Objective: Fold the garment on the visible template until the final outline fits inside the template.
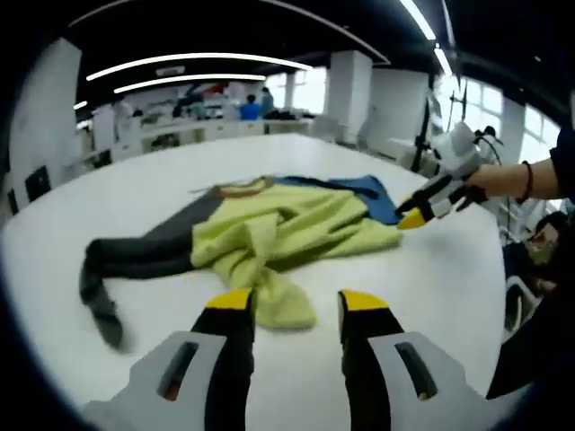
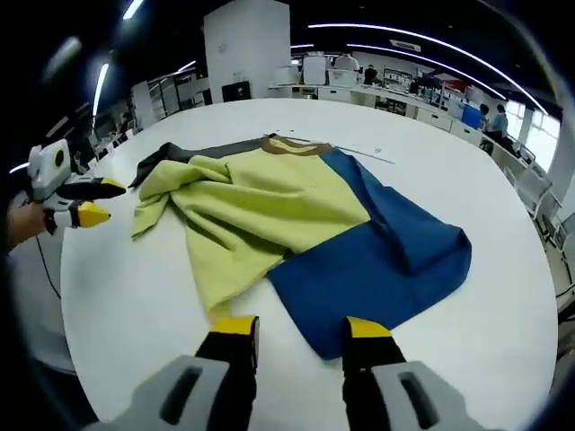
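Soft, limp garment (image 2: pixel 269 211) on white desk (image 2: pixel 135 305), blue part at 3 o'clock; likely slides, best pinched at hem. Left tool (image 1: pixel 296 301), right tool (image 2: pixel 301 328) both spread, empty.

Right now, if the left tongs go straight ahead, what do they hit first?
Probably the yellow-green sleeve of the garment, lying just past the open left tongs on the white table; depth is uncertain.

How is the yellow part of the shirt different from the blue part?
The yellow part is bunched and folded over itself; the blue part lies flat and smooth. Yellow sits on top in the middle; blue spreads out to the edge beneath it. Both belong to one garment on the white table.
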`<act>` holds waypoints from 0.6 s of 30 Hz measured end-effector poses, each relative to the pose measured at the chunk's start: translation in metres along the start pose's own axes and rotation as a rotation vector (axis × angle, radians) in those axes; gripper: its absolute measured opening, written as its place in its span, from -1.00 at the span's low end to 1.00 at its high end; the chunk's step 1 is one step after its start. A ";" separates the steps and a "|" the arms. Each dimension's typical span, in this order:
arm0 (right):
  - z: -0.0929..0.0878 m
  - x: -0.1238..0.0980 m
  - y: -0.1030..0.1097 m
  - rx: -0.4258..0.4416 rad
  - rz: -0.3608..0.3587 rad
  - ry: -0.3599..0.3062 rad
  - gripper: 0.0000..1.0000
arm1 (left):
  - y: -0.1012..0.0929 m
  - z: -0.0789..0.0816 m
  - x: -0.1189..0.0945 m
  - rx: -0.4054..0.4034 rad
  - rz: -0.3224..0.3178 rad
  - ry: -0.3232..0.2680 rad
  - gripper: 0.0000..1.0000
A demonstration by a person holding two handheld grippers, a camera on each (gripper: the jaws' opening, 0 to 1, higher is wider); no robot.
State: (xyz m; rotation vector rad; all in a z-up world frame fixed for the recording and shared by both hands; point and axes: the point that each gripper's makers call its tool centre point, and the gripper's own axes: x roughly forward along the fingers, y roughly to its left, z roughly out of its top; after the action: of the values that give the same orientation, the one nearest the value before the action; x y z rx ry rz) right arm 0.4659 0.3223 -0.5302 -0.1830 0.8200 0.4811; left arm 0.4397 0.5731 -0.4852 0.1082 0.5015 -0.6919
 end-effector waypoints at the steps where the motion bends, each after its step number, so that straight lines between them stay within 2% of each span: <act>1: 0.000 0.000 -0.001 -0.002 -0.002 -0.001 -0.36 | -0.004 -0.003 0.002 -0.002 -0.009 0.007 -0.38; 12: -0.003 0.004 -0.011 -0.033 -0.025 0.018 -0.52 | -0.015 -0.021 0.016 0.000 -0.021 0.055 -0.51; 18: -0.003 0.006 -0.013 -0.036 -0.035 0.021 -0.58 | -0.010 -0.027 0.020 0.020 0.002 0.078 -0.55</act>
State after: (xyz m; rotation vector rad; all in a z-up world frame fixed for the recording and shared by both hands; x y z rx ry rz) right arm 0.4737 0.3119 -0.5368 -0.2352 0.8278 0.4618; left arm 0.4356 0.5605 -0.5177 0.1546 0.5688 -0.6925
